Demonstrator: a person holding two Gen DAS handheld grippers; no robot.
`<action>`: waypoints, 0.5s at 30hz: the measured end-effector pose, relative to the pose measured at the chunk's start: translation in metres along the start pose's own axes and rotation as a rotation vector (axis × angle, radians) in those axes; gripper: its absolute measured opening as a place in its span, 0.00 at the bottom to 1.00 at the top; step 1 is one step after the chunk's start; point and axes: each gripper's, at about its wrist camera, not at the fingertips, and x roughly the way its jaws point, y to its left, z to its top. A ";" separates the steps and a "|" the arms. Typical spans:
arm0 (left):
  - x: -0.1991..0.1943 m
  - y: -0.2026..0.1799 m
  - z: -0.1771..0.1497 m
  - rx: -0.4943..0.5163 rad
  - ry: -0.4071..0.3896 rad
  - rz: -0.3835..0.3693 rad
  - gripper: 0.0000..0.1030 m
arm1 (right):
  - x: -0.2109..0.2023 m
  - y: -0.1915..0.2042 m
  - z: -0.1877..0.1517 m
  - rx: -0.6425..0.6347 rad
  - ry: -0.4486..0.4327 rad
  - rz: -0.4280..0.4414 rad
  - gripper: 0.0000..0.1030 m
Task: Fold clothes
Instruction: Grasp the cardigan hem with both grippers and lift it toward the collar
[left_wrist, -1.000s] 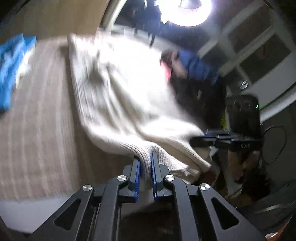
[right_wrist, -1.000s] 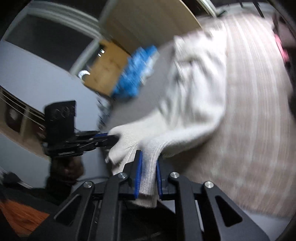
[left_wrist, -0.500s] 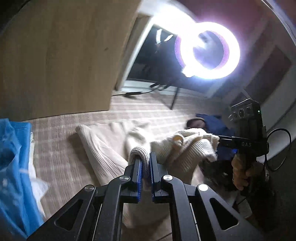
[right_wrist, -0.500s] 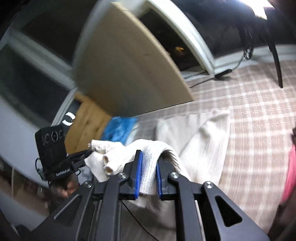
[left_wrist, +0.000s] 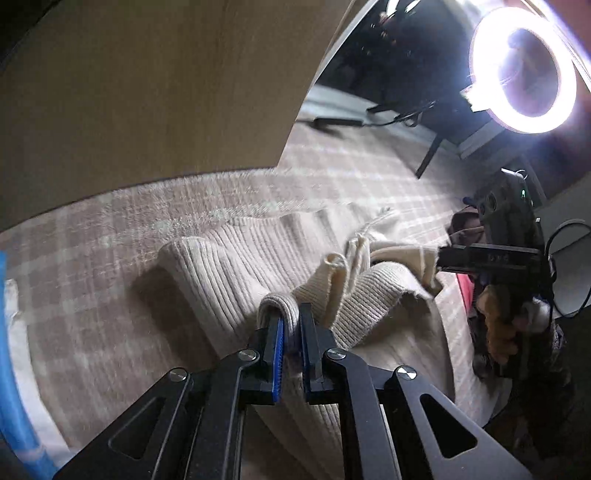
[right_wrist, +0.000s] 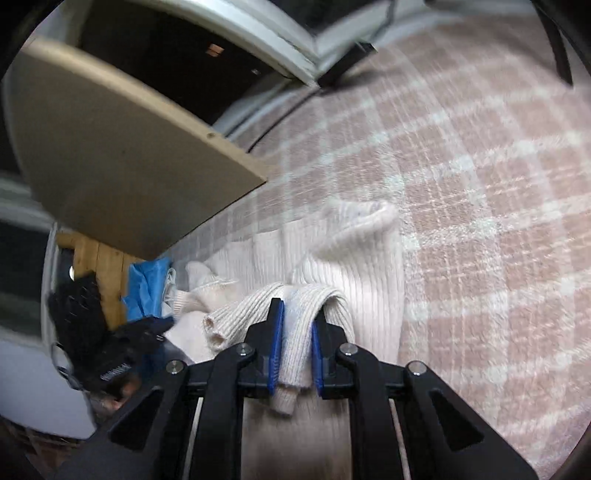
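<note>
Fingers (left_wrist: 282, 341) of both grippers still pinch the cream sweater (left_wrist: 236, 273), now carried lower over the plaid blanket (right_wrist: 480, 184).

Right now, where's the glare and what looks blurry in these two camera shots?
Left wrist view: the ring light blows out the upper right, the plaid cover smears, the left gripper clamping the cream sweater stays sharp. Right wrist view: no glare, even light, the sweater's far edge soft, the right gripper crisp.

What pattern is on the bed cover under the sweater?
A pink-and-white plaid check on the bed cover, clearest in the right wrist view.
</note>
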 end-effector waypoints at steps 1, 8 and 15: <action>0.000 0.005 0.003 -0.028 0.008 -0.026 0.08 | 0.001 -0.005 0.006 0.041 0.029 0.023 0.17; -0.031 0.010 0.018 -0.046 -0.091 -0.062 0.20 | -0.017 0.005 0.028 -0.034 0.087 -0.042 0.19; -0.044 0.004 0.009 0.022 -0.132 0.005 0.29 | -0.021 -0.002 0.038 0.034 0.104 0.045 0.50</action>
